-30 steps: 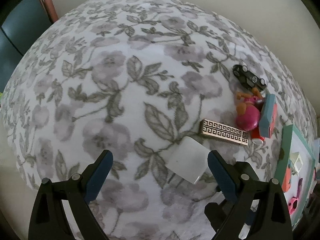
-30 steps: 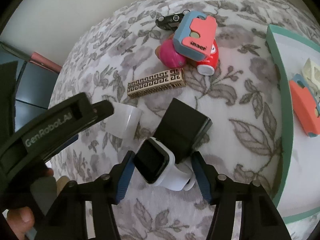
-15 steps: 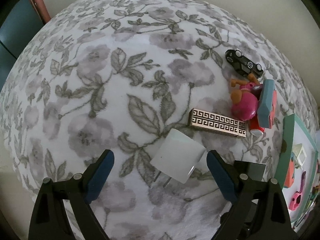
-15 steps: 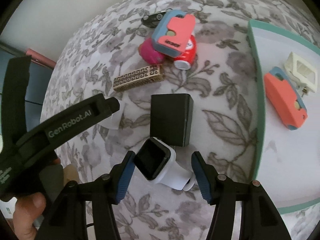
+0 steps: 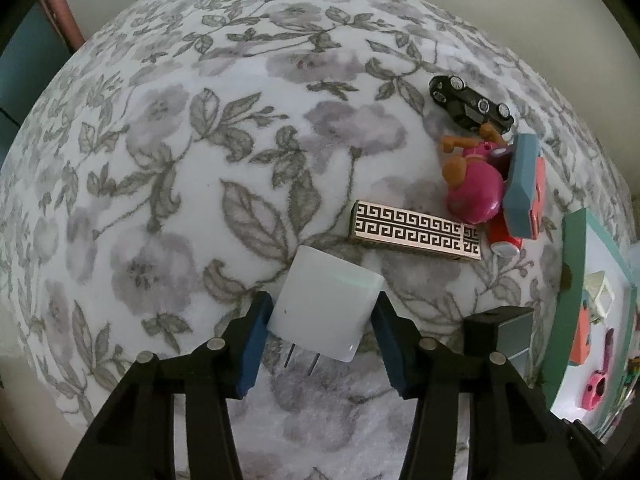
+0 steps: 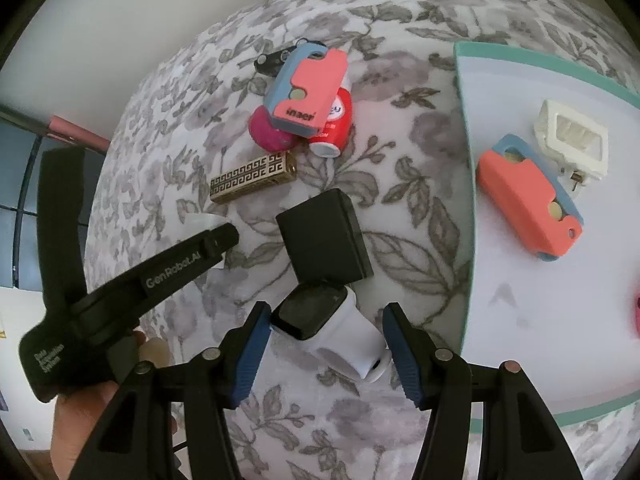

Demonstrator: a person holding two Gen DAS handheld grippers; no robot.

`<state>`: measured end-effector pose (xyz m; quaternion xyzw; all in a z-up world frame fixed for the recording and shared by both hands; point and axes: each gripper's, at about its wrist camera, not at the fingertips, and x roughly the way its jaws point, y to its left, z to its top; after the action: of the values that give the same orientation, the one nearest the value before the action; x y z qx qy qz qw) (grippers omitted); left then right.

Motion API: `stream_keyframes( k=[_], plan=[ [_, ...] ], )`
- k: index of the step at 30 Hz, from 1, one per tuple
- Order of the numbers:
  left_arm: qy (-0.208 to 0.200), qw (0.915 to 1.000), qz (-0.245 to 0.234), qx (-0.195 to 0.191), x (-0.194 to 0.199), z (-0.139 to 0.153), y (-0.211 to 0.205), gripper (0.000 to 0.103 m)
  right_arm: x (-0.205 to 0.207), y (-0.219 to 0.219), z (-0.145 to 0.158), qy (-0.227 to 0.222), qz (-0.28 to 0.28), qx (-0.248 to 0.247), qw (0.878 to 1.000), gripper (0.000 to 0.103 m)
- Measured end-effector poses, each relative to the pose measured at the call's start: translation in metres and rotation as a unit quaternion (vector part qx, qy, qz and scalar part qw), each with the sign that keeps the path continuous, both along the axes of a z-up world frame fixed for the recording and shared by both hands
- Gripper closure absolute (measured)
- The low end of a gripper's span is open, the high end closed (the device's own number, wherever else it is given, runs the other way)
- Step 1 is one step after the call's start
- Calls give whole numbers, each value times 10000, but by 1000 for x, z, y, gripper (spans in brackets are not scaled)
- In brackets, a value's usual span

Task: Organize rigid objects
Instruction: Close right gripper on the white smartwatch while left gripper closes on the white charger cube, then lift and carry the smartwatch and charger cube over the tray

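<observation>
My left gripper has closed on a white square plug adapter with two metal prongs; both blue pads touch its sides. My right gripper holds a white smartwatch with a black face between its pads, just in front of a black box. On the floral cloth lie a gold-and-black patterned bar, a pink toy figure, a blue-and-coral case, a red can and a black toy car.
A white tray with a teal rim lies to the right; it holds a second coral-and-blue case and a cream plastic frame. The left gripper's body shows in the right wrist view. Bare wall lies behind the table.
My left gripper has moved forward around the white adapter and closed from wide open onto it. My right gripper has held the watch and shifted toward the tray.
</observation>
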<state>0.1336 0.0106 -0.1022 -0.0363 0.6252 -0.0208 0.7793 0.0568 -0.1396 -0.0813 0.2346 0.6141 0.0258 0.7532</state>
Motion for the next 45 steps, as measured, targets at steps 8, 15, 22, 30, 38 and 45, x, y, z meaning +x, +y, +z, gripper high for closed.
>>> stream_keyframes(
  k=[8,15,22,30,38,45],
  plan=[
    [-240,9996,48,-151,-4,24,11,51,-1,-9,7,-83,-112,84,9999,42],
    [-593,9981,104,-150,-8,54,16,51,-3,-13,16,-202,-134,173,9996,43],
    [-696,9975,25,-97,-6,62,12,51,-3,-15,17,-230,-164,207,9994,43],
    [-927,9956,-82,-108,-12,81,-5,51,-7,-36,36,-536,-435,221,9974,43],
    [-1077,9926,-467,-307,-21,103,-46,51,-22,-86,61,-895,-1121,-85,9896,43],
    [-1161,9865,-1130,-251,-35,116,-104,51,-41,-141,60,-786,-1882,-606,9771,43]
  ],
)
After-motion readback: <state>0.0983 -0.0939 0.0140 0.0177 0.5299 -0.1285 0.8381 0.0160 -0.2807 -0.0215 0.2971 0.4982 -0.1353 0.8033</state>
